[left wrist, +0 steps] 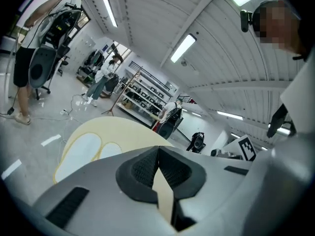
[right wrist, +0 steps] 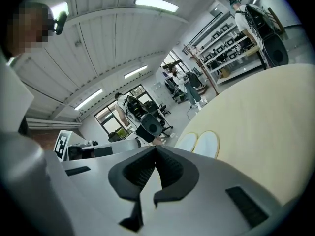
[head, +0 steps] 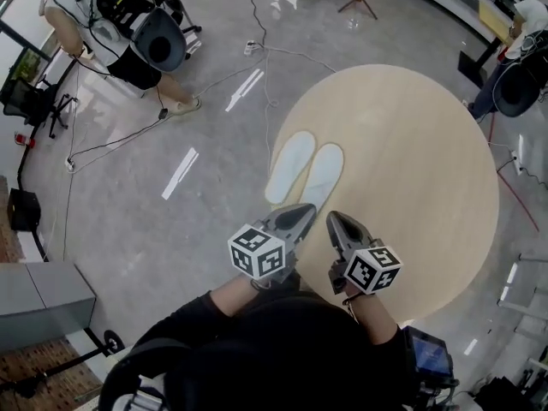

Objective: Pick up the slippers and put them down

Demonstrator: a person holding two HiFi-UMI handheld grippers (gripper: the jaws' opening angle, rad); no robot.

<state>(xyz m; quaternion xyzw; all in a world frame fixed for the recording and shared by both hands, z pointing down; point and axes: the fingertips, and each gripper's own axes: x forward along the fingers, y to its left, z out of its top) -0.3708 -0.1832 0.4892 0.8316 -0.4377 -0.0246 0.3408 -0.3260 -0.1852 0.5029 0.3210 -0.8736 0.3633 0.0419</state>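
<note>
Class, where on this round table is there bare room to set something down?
Bare: the right half and far side of the table, right of the slippers. Crowded: the near-left edge, with the slippers beyond the left gripper and right gripper.

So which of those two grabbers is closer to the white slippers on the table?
The left. The left gripper has its tip just short of the near ends of the slippers; the right gripper sits beside it, further off to the right. Both are shut.

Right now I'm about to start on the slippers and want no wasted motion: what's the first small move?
Probably open both jaws: the left gripper and right gripper are shut and empty, short of the slippers lying side by side on the table.
</note>
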